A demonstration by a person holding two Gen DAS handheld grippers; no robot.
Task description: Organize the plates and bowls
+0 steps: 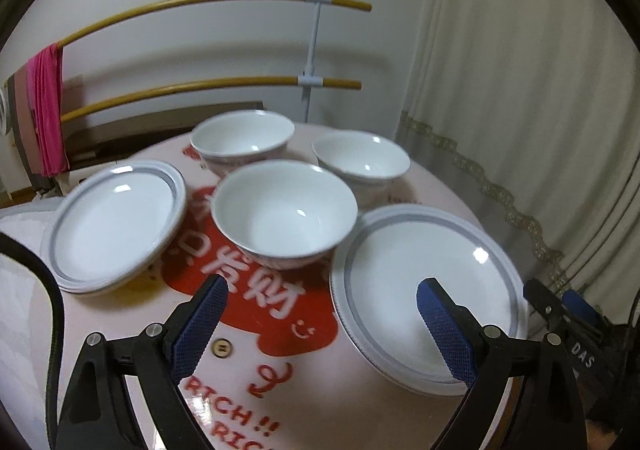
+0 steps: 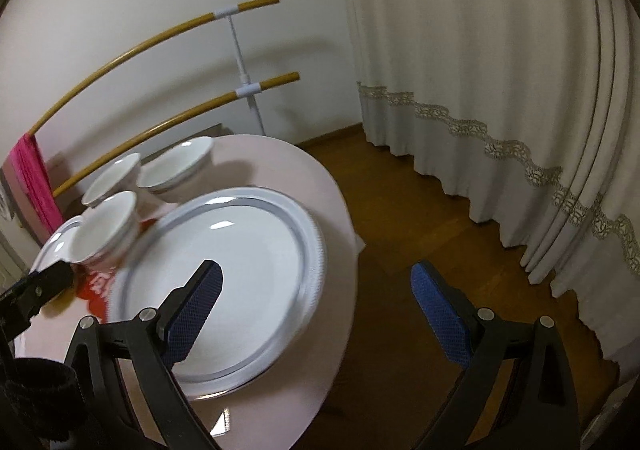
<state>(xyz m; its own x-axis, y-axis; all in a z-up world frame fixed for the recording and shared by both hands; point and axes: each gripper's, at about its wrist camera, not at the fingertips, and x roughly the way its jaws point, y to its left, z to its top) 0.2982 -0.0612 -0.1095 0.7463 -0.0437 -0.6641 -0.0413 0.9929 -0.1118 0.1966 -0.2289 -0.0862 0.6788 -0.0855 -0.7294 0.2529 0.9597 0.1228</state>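
Left wrist view shows us our left gripper (image 1: 322, 286) spread wide with nothing between its blue pads (image 1: 198, 330); it hangs above the round table (image 1: 236, 382), over the red print on the pink cloth. Three white bowls stand upright in a cluster near the middle and far side of the table: the near bowl (image 1: 285, 212) sits closest to us, the far left bowl (image 1: 242, 140) behind it, and the far right bowl (image 1: 360, 160) behind and to its right. The near bowl looks to be touching or almost touching the far left one, though we cannot tell which. We see a left plate (image 1: 116, 222) with a grey ring at the table's left side, tilted with its far edge raised. A right plate (image 1: 428, 286) of the same kind lies at the right, appearing to sit on a second one beneath it. At the right edge of this view we catch part of our right gripper (image 1: 560, 310).

Right wrist view shows our right gripper (image 2: 316, 274) also wide open and empty. Its left finger hangs above the right plate (image 2: 240, 250), while its right finger is out past the table's edge, over the wooden floor (image 2: 400, 218). A cream curtain (image 2: 480, 70) with a lace band hangs to the right, and a rack (image 2: 240, 46) with yellow rails stands behind the table, a pink cloth (image 2: 34, 178) draped on it.
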